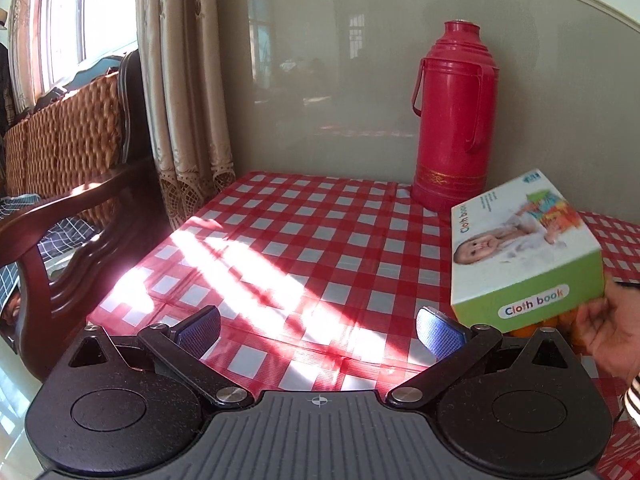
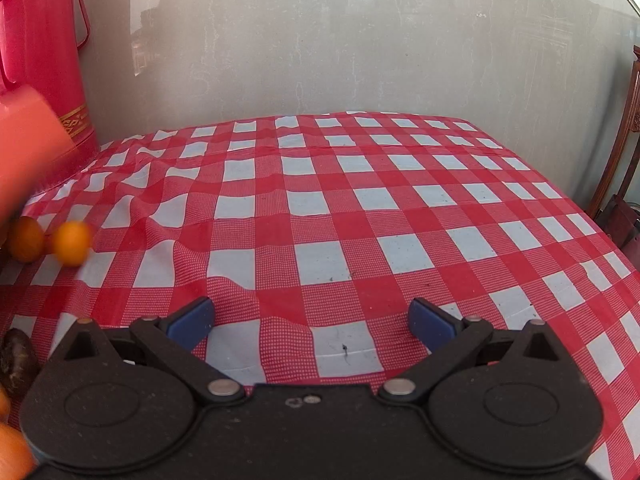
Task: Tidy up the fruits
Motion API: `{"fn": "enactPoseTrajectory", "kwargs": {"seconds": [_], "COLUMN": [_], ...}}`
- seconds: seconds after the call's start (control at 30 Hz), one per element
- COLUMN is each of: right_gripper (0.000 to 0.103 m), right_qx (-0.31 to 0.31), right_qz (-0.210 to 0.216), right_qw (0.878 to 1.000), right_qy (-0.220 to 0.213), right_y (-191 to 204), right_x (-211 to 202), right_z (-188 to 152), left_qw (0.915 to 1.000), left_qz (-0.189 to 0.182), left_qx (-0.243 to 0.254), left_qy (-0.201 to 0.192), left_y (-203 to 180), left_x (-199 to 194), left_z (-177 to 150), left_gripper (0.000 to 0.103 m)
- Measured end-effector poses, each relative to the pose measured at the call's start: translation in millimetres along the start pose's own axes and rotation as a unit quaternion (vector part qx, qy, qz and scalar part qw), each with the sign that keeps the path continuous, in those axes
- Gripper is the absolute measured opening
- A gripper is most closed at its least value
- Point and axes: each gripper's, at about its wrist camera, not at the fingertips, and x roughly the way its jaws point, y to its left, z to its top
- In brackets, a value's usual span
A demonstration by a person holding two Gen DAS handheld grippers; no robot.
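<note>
A bare hand (image 1: 608,332) tilts a "Cloth book" box (image 1: 524,248) at the right of the left wrist view, with orange fruit (image 1: 528,330) showing under its lower edge. In the right wrist view two small oranges (image 2: 72,243) (image 2: 26,239) are at the left edge on the checked cloth, one blurred as if moving, beside a blurred orange-red shape (image 2: 28,140). A dark fruit (image 2: 16,360) and more orange fruit (image 2: 12,452) lie at the lower left. My left gripper (image 1: 318,330) is open and empty above the cloth. My right gripper (image 2: 310,322) is open and empty.
A red thermos (image 1: 454,120) stands by the wall at the table's back; it also shows in the right wrist view (image 2: 44,52). The red-and-white checked tablecloth (image 2: 360,220) covers the table. A wooden chair with woven back (image 1: 68,152) and curtains (image 1: 180,80) stand left of the table.
</note>
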Motion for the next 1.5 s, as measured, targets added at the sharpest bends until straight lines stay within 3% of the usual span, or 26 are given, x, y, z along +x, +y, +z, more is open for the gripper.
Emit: {"fn": "enactPoseTrajectory", "kwargs": {"seconds": [0.47, 0.6, 0.8, 0.93, 1.27, 1.5], "right_gripper": [0.097, 0.097, 0.097, 0.097, 0.098, 0.098], "right_qx": [0.0, -0.001, -0.001, -0.001, -0.002, -0.003], "right_qz": [0.0, -0.001, -0.001, -0.001, 0.003, 0.01], "right_qw": [1.0, 1.0, 1.0, 1.0, 1.0, 0.993], "right_qy": [0.001, 0.002, 0.003, 0.003, 0.003, -0.114], "right_y": [0, 0, 0, 0, -2, -12], "right_x": [0, 0, -1, -1, -4, -100], "right_z": [0, 0, 0, 0, -1, -19], "left_qw": [0.9994, 0.9997, 0.9988, 0.9949, 0.9857, 0.9821], "left_qz": [0.036, 0.024, -0.04, -0.086, -0.129, -0.138], "left_qx": [-0.004, 0.005, 0.023, 0.042, 0.102, 0.123], "left_qy": [-0.002, 0.003, 0.014, 0.032, 0.036, 0.036], "left_y": [36, 31, -15, -71, -178, -211], "left_x": [-1, 6, 19, 28, 32, 40], "left_z": [-4, -4, 2, 11, 6, -11], "left_gripper": [0.103, 0.103, 0.103, 0.103, 0.103, 0.103]}}
